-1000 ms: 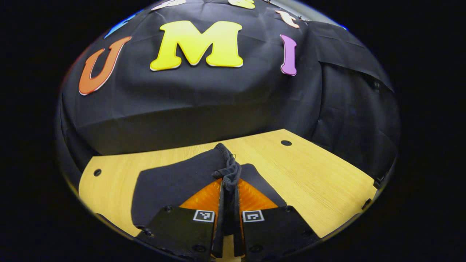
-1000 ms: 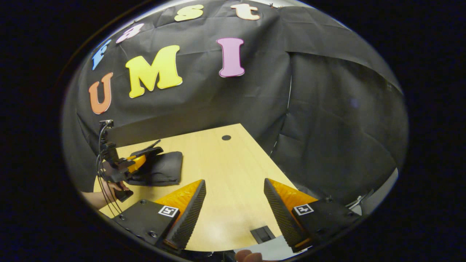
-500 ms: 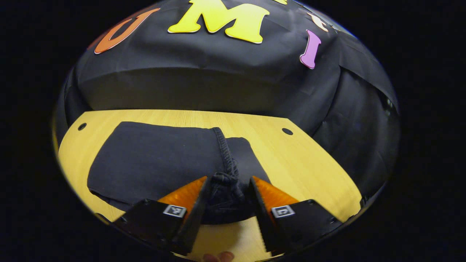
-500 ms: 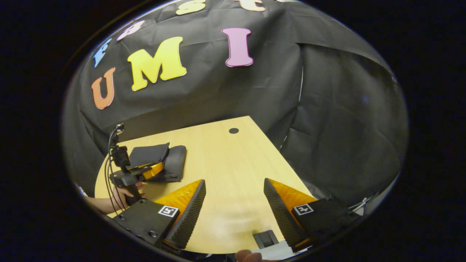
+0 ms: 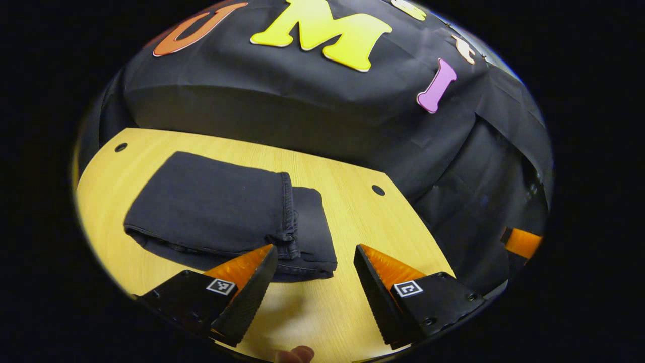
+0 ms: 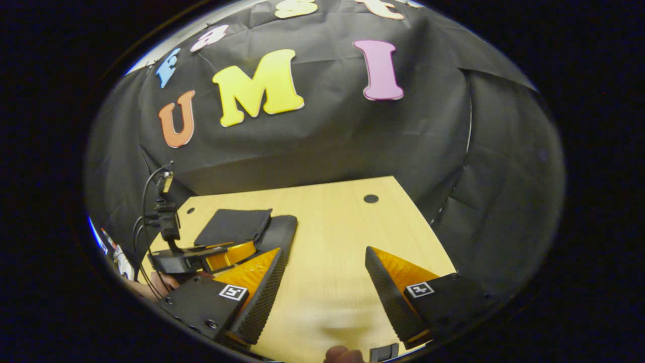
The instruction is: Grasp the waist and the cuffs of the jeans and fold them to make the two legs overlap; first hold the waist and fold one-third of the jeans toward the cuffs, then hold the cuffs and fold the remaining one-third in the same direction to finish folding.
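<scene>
The dark jeans [image 5: 221,212] lie folded in a flat stack on the wooden table [image 5: 352,212], the hemmed cuff edge [image 5: 288,212] on top near the stack's right end. My left gripper [image 5: 312,262] is open just in front of the stack's near right corner, nothing between its fingers. In the right gripper view the folded jeans [image 6: 237,227] sit at the left of the table [image 6: 332,242], with the left gripper [image 6: 201,257] and the hand holding it beside them. My right gripper [image 6: 322,267] hangs open over bare table, well to the right of the jeans.
Round holes [image 5: 377,190] mark the table's corners, another hole [image 5: 121,147] at the far left. The black booth cloth [image 5: 302,111] hangs close behind the table. An orange finger of the right gripper [image 5: 521,243] shows at the far right edge of the left gripper view.
My left gripper let go of the cuff, opened and drew back; the cuff end now lies flat on the stack. The right gripper stayed open and swung a little left.
</scene>
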Demonstrator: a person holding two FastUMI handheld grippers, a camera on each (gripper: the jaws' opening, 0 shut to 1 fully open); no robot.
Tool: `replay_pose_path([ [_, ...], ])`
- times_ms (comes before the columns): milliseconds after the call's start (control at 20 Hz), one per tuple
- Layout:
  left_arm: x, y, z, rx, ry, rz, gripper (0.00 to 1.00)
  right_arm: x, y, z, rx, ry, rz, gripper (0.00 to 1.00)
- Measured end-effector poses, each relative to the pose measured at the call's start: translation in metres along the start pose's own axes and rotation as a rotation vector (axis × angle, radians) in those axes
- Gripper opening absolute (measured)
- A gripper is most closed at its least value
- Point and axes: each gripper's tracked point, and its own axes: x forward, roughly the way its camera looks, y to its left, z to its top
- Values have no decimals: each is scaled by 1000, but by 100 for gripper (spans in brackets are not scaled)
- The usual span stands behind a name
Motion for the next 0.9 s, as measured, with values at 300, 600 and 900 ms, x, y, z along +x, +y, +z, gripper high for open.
replay_pose_path([
  [300,-109,28,103,87,-273,68,98,-18,75,55,-95,-196,11,98],
  [600,-239,40,184,200,-545,207,98,-55,157,107,-173,-393,-8,98],
  [900,-311,65,194,223,-646,254,98,-90,198,106,-137,-463,-48,93],
])
